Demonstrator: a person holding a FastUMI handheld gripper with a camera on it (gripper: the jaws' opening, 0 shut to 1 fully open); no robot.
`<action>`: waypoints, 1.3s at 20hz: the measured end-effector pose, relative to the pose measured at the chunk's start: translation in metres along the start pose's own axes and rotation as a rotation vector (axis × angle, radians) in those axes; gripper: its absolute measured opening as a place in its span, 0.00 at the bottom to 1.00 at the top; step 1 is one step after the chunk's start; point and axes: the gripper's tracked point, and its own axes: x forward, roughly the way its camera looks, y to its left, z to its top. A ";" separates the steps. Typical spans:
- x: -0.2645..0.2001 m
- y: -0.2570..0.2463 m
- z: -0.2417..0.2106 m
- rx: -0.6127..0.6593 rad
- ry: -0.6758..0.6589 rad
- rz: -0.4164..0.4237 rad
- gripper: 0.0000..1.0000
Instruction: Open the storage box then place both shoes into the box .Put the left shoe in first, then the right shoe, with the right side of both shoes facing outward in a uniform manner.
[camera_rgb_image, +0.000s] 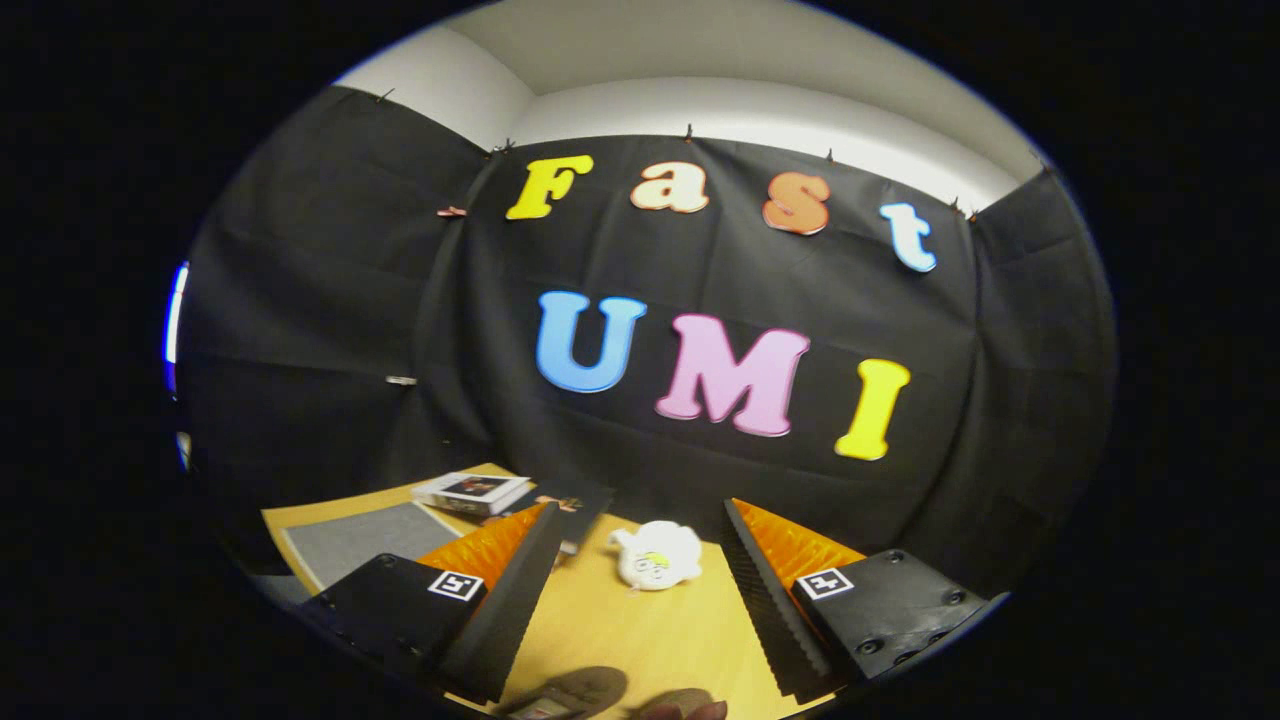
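Jaws apart, gripper (640, 590) over seemingly half-hidden shoes (575, 692).

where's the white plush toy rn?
In the gripper view, the small white plush toy lies on the wooden table, just ahead of the open gripper, between its jaws and near the black cloth wall.

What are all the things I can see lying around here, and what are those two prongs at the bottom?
Table: one, light wood, under everything.
Plush toy: one, white, on the table just ahead of the fingers, between them.
Book: one, white-edged, at the table's far end by the cloth wall.
Mat: one, grey, beside the book.
Shoes: apparently two, brownish, tips showing nearest, between the fingers.
Gripper: one, open, holding nothing.
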 end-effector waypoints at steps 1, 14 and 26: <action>0.002 0.014 -0.012 0.057 0.034 0.074 0.97; 0.025 0.135 -0.166 0.956 0.512 0.591 0.98; 0.052 0.182 -0.227 1.284 0.690 0.663 0.96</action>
